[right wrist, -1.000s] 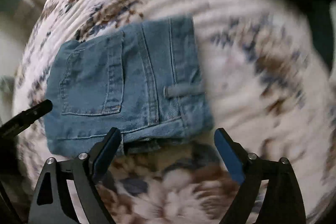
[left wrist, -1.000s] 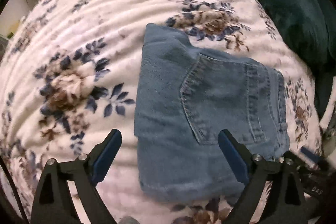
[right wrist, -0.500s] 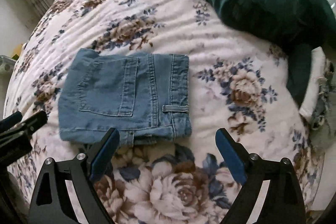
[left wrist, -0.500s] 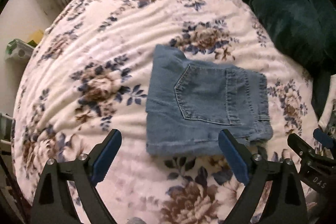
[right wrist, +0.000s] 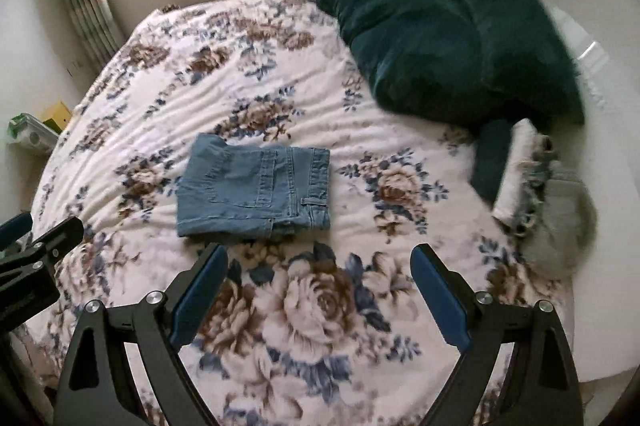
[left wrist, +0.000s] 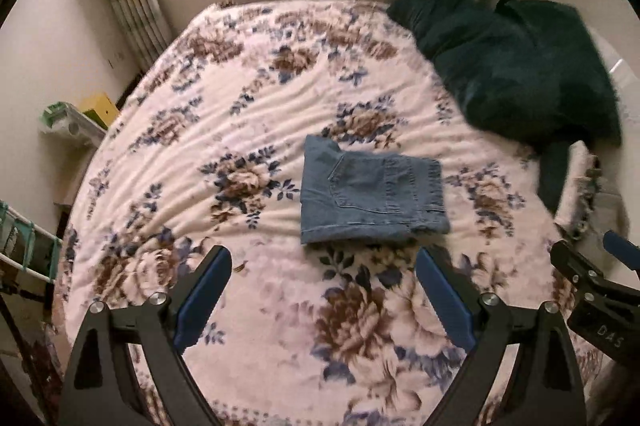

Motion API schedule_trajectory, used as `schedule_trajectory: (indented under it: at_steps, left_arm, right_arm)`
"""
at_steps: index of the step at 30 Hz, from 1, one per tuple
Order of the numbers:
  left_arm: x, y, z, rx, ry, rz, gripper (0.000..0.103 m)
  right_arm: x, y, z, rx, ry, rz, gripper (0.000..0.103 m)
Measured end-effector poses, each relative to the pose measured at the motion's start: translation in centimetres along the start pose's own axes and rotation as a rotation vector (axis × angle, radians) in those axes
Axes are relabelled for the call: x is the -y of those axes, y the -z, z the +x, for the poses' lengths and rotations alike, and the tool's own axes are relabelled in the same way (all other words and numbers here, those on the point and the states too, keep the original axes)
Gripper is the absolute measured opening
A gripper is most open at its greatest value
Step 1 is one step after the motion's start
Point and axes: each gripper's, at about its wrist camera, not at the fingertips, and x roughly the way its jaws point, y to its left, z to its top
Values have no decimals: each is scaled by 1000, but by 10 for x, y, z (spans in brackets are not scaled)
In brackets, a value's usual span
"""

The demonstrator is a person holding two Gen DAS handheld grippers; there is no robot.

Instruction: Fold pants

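Looking done: pants [left wrist: 370,196] are lying as a neat little denim square mid-bed, back pocket up, edges looking lined up
Left gripper [left wrist: 322,284]: hanging above the bed [left wrist: 224,114] with jaws spread wide, gripping nothing, well apart from the denim
Pants spot: sitting on the floral cover, nothing touching them
Right gripper [right wrist: 320,282]: jaws also gaping, carrying nothing, hovering near the bundle's front edge
Blanket [right wrist: 460,58]: dark green heap lying far right, out of the way
Left to do: honestly nothing much I'm seeing, maybe a pat-down

You've got 1 folded jeans [left wrist: 372,196], 1 bed [left wrist: 240,106], 1 green blanket [left wrist: 520,66], 2 claws: left [left wrist: 322,290], right [right wrist: 318,284].
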Motion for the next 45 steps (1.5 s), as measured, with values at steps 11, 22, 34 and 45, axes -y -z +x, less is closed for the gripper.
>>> schedule_trajectory:
  at_steps: [11, 22, 34, 45]
  left_arm:
    - [-7, 47, -167, 127, 39, 9, 95]
    - [-12, 83, -277, 232, 17, -4, 95]
    - [-9, 98, -318, 280, -27, -43, 95]
    - [-1, 68, -277, 263, -60, -50, 103]
  right_arm:
    - [4, 58, -205, 136, 29, -9, 95]
    - [23, 101, -357, 218, -6, -14, 95]
    - [38, 116, -405, 238, -74, -41, 95]
    - [45, 68, -358, 249, -42, -27, 98]
